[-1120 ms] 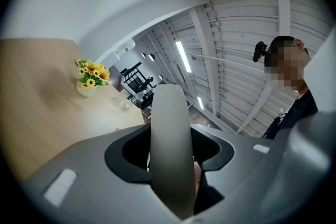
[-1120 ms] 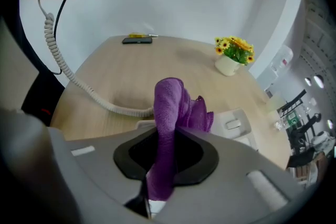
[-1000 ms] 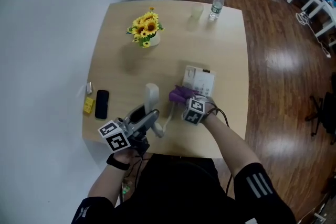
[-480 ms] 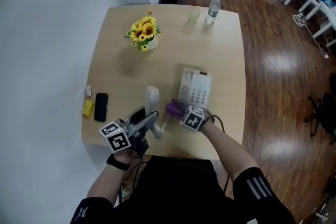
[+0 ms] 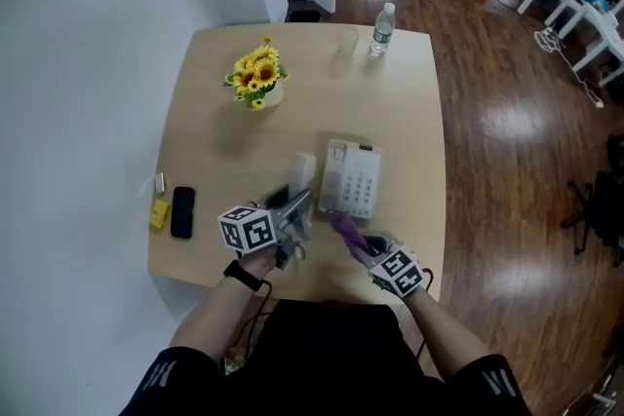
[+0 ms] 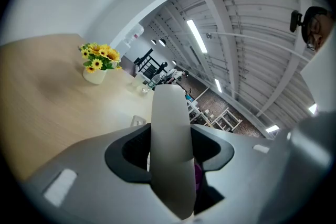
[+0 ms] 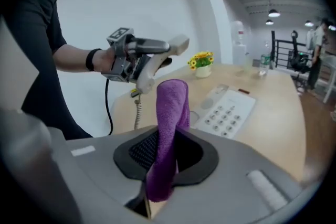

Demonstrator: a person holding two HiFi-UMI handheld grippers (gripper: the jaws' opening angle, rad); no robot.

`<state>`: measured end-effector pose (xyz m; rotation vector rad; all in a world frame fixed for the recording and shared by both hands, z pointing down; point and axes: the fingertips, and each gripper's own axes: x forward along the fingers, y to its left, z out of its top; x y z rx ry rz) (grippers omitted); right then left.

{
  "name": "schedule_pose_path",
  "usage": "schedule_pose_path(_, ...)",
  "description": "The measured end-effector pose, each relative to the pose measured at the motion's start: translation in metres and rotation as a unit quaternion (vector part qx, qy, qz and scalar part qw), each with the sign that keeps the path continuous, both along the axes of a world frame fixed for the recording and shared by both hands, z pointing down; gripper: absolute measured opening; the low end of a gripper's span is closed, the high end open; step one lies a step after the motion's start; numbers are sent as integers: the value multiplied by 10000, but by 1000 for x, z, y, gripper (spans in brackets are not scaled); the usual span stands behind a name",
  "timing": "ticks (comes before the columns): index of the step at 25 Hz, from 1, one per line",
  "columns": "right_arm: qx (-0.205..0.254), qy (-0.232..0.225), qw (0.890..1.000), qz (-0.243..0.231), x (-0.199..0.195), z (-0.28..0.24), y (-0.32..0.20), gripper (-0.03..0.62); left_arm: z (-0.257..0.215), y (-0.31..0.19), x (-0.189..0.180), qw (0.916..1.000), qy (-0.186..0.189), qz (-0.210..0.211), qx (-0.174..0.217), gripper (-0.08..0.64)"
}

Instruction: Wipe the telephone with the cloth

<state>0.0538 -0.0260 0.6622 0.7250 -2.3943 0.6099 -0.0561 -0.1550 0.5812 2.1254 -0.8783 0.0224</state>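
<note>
As our left gripper (image 5: 295,208) has its jaws clamped on the white handset (image 6: 170,155), held in the air beside the base, our right gripper (image 5: 359,246) has its jaws pinched tight on the purple cloth (image 7: 170,128), which sticks up out of them. Telephone base (image 5: 353,180) lies keypad-up on the tabletop (image 5: 409,102), just ahead of both grippers. Sunflowers (image 5: 255,73) & bottle (image 5: 381,26) stand twd the far edge.
</note>
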Motion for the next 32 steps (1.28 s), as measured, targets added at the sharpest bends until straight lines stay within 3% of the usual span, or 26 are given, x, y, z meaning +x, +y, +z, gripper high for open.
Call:
schedule_pose_path(4, 415, 13, 9969, 661, 47, -27, -13, 63, 45, -29, 30, 9978, -552, -92, -355, 212)
schedule_pose_path(8, 645, -82, 9917, 1105, 79, -51, -21, 63, 91, -48, 47, 9886, -1334, -168, -681, 212)
schedule_pose_path(16, 809, -202, 9875, 1336, 109, -71, -19, 64, 138, -64, 72, 9674, -2368, -165, -883, 212)
schedule_pose_path(24, 846, -440, 9869, 1304, 114, -79, -21, 63, 149, -72, 79, 9535, -2914, -240, -733, 216)
schedule_pose_path(32, 796, -500, 9891, 1137, 109, -76, -18, 64, 150, -69, 87, 9408, -3344, 114, -552, 261)
